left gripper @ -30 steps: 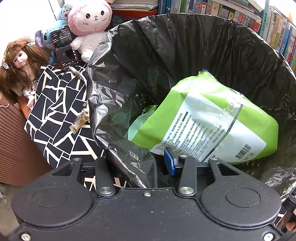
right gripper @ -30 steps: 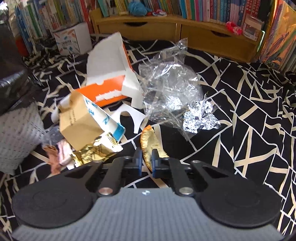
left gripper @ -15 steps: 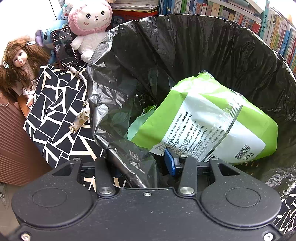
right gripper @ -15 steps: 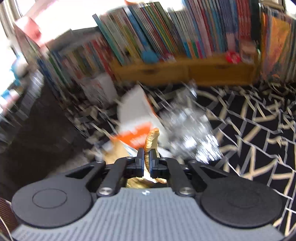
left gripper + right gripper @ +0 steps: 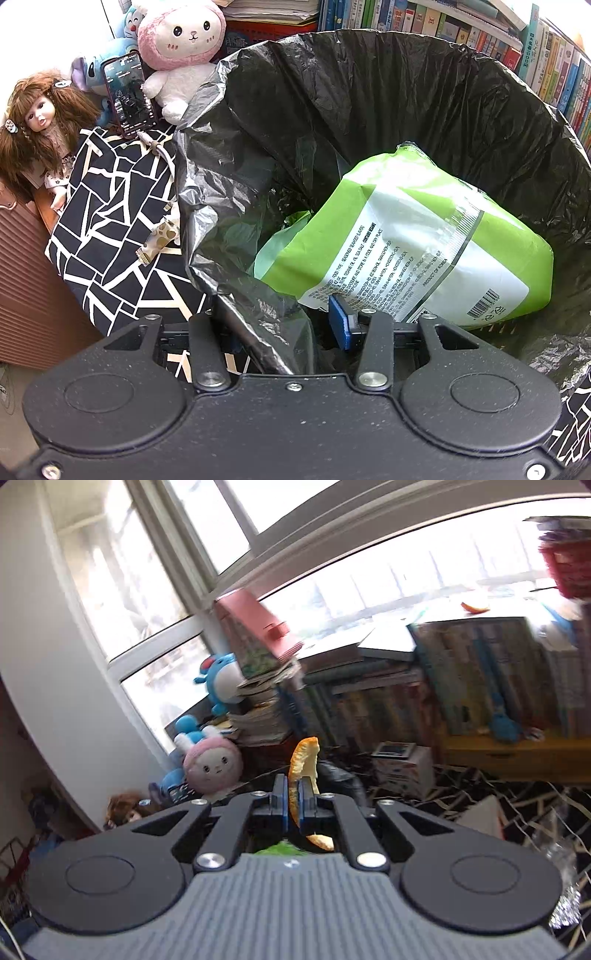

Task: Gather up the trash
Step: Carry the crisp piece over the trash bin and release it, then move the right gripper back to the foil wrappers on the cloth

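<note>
Orange peel (image 5: 303, 764) sits pinched edge-on in our right claw (image 5: 292, 805); it could slip out short of the bag (image 5: 369, 110), whose rim our left claw (image 5: 288, 328) grips.

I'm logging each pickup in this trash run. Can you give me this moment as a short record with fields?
left gripper: shut on the bin liner at its near rim
right gripper: shut on an orange peel, held in the air
already in bin: green and white snack bag
not in bin: small spotted wrapper on the patterned cloth
</note>
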`<state>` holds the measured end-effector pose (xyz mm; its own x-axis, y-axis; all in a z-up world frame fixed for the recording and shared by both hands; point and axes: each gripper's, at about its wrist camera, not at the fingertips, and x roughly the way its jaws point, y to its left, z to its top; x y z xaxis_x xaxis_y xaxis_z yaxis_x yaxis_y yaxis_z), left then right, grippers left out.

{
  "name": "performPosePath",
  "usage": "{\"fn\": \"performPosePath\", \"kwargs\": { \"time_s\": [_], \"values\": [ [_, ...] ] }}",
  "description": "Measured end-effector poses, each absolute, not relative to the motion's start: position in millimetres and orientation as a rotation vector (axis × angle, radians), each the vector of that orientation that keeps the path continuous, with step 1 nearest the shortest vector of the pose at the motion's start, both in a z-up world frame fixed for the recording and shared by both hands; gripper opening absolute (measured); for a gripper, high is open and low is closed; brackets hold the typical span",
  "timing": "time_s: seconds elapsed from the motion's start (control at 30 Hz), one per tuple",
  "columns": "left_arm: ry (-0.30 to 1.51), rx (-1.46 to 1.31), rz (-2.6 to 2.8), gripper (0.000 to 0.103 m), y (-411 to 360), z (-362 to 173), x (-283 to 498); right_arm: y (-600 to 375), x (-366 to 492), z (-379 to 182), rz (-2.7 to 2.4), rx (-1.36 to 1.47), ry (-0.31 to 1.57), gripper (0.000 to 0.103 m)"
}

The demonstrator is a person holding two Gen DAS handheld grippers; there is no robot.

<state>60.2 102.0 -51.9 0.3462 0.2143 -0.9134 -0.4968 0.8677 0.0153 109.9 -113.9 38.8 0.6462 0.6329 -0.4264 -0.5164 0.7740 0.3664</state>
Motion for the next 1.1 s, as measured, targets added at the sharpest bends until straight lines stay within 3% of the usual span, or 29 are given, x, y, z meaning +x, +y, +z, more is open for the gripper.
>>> {"fn": "performPosePath", "kwargs": {
  "time_s": [0.4, 0.5, 0.53, 0.77, 1.1],
  "values": [
    [1.122, -0.292, 0.467, 0.043, 103.0, -53.2, 59.6, -56.3, 117.8, 8.0, 0.711, 0.128, 0.671, 0.015],
    [1.121, -0.294, 0.467, 0.043, 103.1, -53.1, 59.4, -60.6, 116.2, 10.8, 0.697, 0.116, 0.665, 0.028],
    [1.12, -0.294, 0.467, 0.043, 103.2, -53.1, 59.3, -62.9, 116.1, 11.3, 0.688, 0.113, 0.663, 0.038],
    [1.121, -0.294, 0.465, 0.043, 102.5, -53.0, 60.0, -93.5, 115.0, 9.9, 0.583, 0.106, 0.635, 0.058],
    [1.12, -0.294, 0.466, 0.043, 103.5, -53.4, 59.1, -154.1, 119.8, -11.2, 0.366, 0.068, 0.643, 0.074]
  ]
}}
